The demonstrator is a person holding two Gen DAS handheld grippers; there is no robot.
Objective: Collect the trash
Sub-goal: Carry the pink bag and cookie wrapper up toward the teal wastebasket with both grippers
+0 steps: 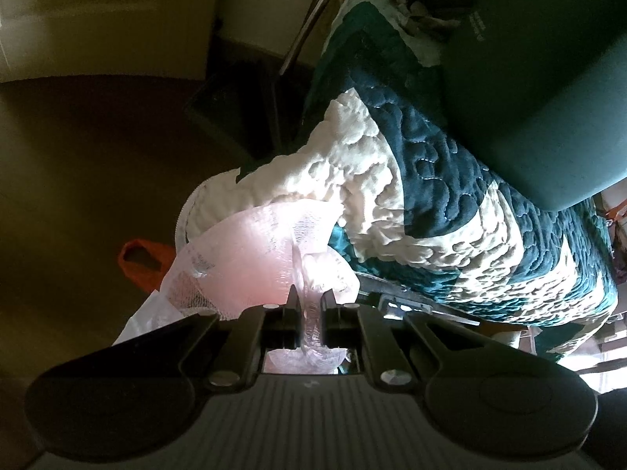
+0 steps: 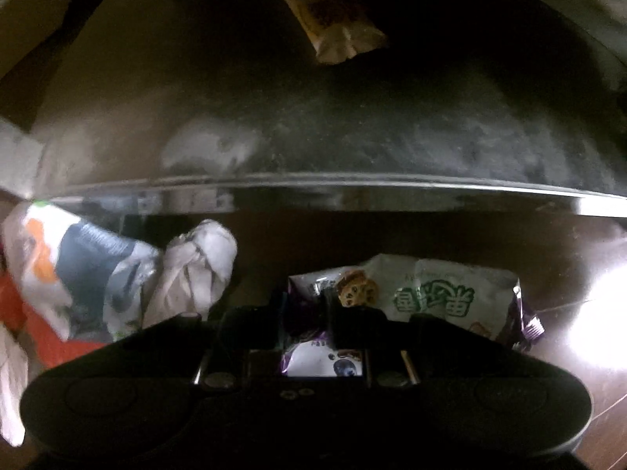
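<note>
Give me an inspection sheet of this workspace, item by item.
Surface: dark floor, dimly lit.
Job's things: cookie wrapper; pink plastic bag.
Clutter: crumpled wrapper; snack bar wrapper.
Grippers: left hand-held gripper shut on the pink plastic bag; right hand-held gripper closing around the cookie wrapper, contact unclear.
Cables: nothing seen.
Surroundings: quilt.
</note>
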